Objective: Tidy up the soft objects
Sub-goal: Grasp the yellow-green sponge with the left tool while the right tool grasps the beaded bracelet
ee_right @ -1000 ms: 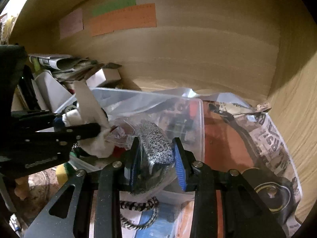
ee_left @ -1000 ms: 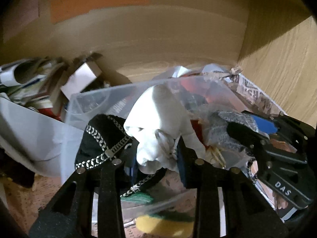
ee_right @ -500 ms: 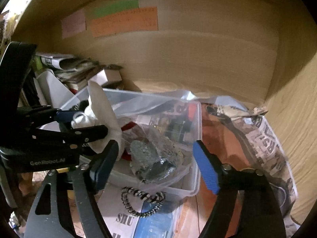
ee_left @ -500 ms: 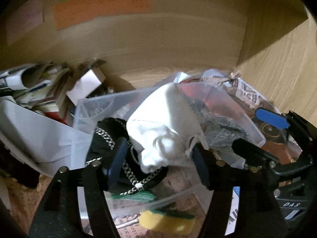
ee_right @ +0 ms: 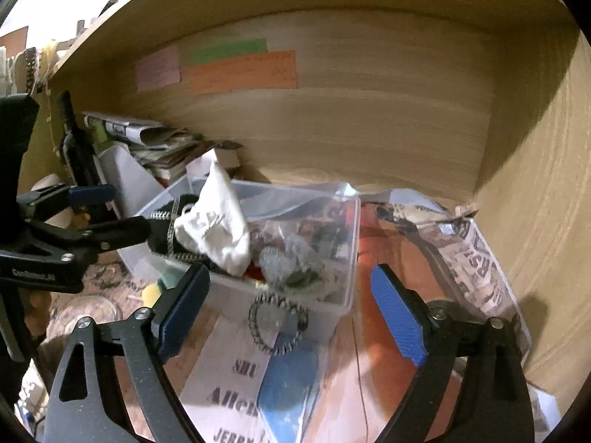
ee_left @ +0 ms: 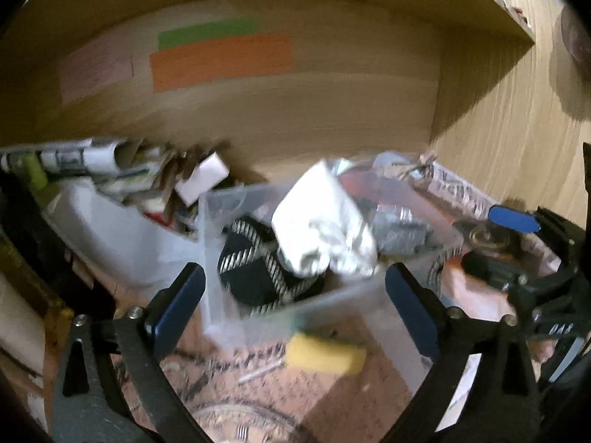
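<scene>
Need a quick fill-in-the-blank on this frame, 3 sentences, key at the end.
1. Both the left gripper and the right gripper have their jaws ____.
2. The white cloth lies in the clear plastic ____, on top of the black item with striped trim.
3. The yellow sponge lies ____ the bin, on the surface in front of it.

Missing words: open; bin; outside
</scene>
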